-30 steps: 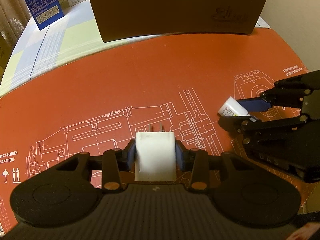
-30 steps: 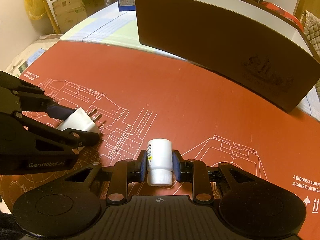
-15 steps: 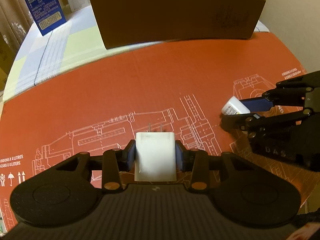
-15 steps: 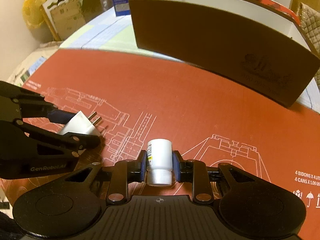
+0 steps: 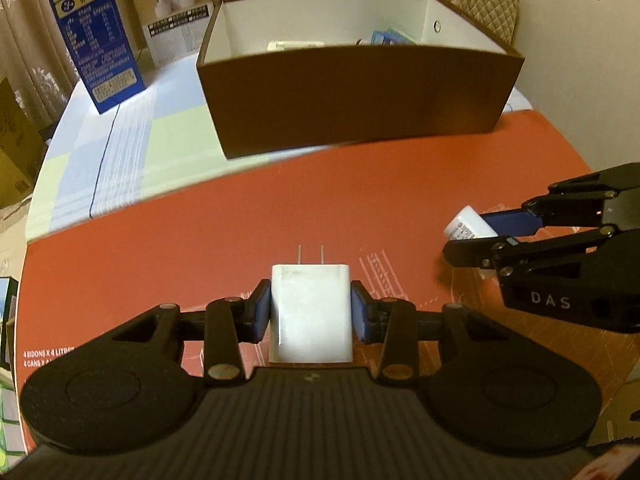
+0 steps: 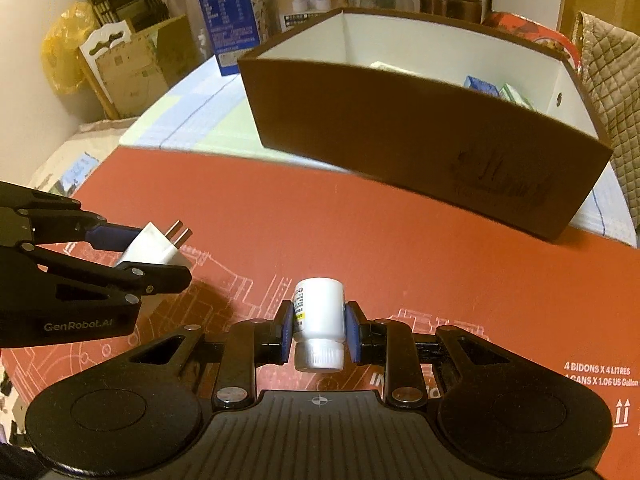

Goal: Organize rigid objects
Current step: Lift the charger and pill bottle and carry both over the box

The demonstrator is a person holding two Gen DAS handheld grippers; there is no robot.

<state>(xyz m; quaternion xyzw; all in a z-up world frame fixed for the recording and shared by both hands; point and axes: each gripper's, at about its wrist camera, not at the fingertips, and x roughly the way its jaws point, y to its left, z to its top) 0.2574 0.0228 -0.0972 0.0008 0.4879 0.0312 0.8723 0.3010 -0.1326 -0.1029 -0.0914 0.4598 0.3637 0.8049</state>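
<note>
The left tongs (image 5: 311,312) clamp a wall charger (image 5: 310,314), prongs pointing toward the desk's far edge. To their right, the right tongs (image 6: 319,332) grip a pill bottle (image 6: 319,322), cap end nearest the camera. Both hang above a flattened carton sheet (image 5: 320,208) on the desk's near part. Behind it, toward the far edge, stands an open storage box (image 5: 352,96) holding small packages (image 6: 486,86). A milk carton (image 5: 94,36) stands at the far left corner.

This looks like a lived-in home room used partly for storage: a checked tablecloth (image 5: 120,152) covers the table, a quilted cushion (image 6: 612,92) sits beside it, and cardboard boxes (image 6: 136,68), a yellow plastic bag (image 6: 64,52) and a blue carton (image 5: 92,36) crowd the edges.
</note>
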